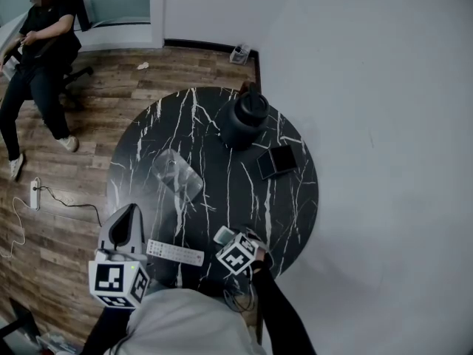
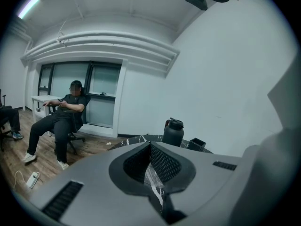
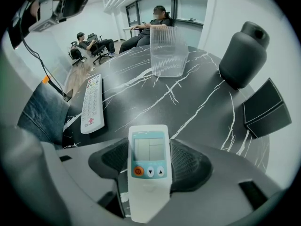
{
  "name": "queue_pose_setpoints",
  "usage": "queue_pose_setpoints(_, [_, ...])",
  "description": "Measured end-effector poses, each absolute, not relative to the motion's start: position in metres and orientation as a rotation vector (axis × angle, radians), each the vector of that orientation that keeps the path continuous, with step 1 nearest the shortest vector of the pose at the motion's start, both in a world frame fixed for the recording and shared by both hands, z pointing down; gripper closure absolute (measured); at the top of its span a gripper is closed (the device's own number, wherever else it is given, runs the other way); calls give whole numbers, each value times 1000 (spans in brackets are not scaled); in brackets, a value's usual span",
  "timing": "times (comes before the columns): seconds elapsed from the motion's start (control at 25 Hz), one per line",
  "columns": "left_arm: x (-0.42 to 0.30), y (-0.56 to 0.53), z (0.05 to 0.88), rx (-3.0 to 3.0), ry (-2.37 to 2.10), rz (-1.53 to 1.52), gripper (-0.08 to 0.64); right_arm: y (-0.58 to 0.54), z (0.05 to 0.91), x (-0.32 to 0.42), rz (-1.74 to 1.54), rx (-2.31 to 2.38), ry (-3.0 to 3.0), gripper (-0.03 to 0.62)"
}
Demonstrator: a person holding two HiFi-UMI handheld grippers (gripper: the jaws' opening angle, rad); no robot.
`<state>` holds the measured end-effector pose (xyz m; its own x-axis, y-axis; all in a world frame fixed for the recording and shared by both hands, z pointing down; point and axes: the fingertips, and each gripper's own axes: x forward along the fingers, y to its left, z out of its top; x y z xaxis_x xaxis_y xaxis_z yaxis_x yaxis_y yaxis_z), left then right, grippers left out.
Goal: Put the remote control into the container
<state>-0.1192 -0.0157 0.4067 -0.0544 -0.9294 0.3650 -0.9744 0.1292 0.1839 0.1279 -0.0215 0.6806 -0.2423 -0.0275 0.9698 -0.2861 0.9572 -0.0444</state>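
Observation:
My right gripper (image 3: pixel 149 161) is shut on a small white remote control (image 3: pixel 148 168) with a screen and an orange button, just above the near edge of the round black marble table (image 3: pixel 141 102). In the head view this gripper (image 1: pixel 230 239) is at the table's front. A clear plastic container (image 3: pixel 168 51) stands upright mid-table, well beyond the held remote, also seen as the container (image 1: pixel 177 174) in the head view. A long white remote (image 1: pixel 174 252) lies flat near the front edge, between the two grippers. My left gripper (image 1: pixel 127 217) is shut and empty at the table's left front edge.
A black jug (image 1: pixel 244 117) stands at the table's far side, with a small black open box (image 1: pixel 277 160) to its right. A white wall is close on the right. A person (image 2: pixel 61 117) sits on a chair across the wooden floor. A power strip (image 1: pixel 35 193) lies on the floor.

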Motion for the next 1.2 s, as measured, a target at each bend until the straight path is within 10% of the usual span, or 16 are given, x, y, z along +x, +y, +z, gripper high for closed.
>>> queue_pose_setpoints(1.2, [-118,-13,401,1839,-2041,120,551,-36,640,121,202,330,-1909,314])
